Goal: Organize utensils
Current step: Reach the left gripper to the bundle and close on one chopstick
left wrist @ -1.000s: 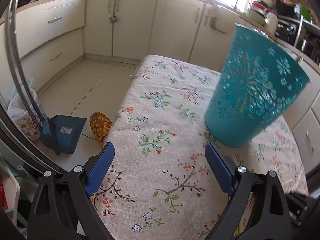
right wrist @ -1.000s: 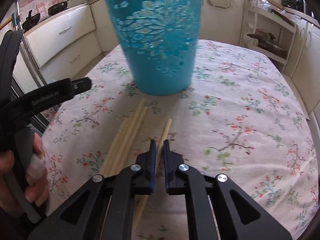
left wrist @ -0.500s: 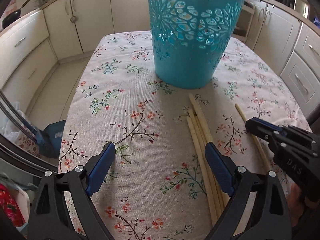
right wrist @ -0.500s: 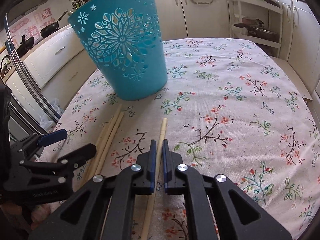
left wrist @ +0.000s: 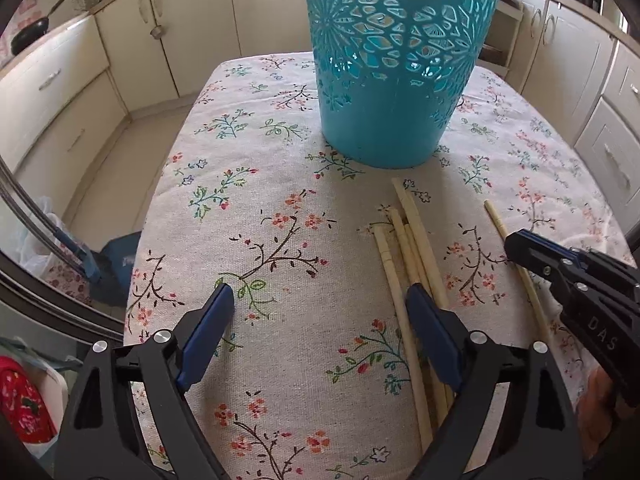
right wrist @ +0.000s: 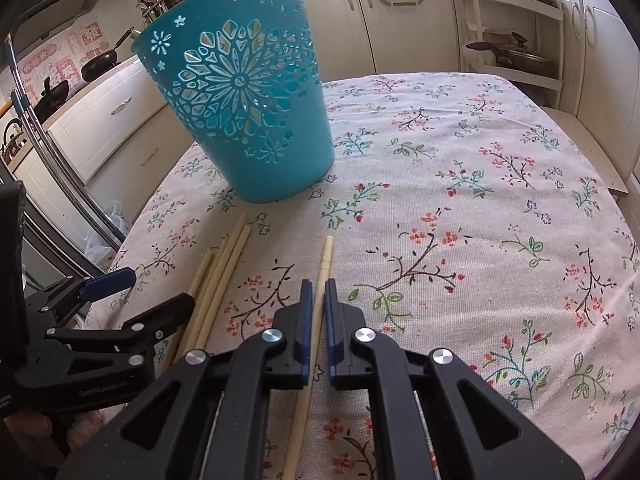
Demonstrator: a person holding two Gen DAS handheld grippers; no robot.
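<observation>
- Dustpan (left wrist: 116, 260): blue, on the floor off the table's left edge, seen past your left tool.
- Your left gripper (left wrist: 320, 322): jaws spread wide, nothing between the blue pads (left wrist: 208, 332). It hangs low over the tablecloth (left wrist: 260, 208), with its right finger just over the left side of the bundle. In the right wrist view it shows at the lower left (right wrist: 132, 292), equally wide apart.
- Tablecloth: pale fabric printed with flowers and branches, covering the whole table.
- Basket (left wrist: 396, 60): teal plastic with cut-out flower lattice, upright at the far middle of the table; in the right wrist view (right wrist: 244, 120) it stands just beyond the tips of the sticks.
- Bundle of chopsticks (left wrist: 408, 248): several pale wooden sticks lying side by side on the cloth, tips towards the basket and close to its base; seen also from your right tool (right wrist: 220, 276), to the left of the single stick.
- Single chopstick (right wrist: 322, 276): lies apart from the bundle, to its right, pointing at the basket; also visible from the left wrist (left wrist: 500, 224).
- Your right gripper (right wrist: 316, 292): jaws nearly together, closed around the single chopstick, which runs straight between the pads. You cannot tell whether the stick is lifted off the cloth. From the left wrist it appears at the right edge (left wrist: 516, 246).
- Cabinets (left wrist: 180, 40): cream kitchen doors behind the table.
</observation>
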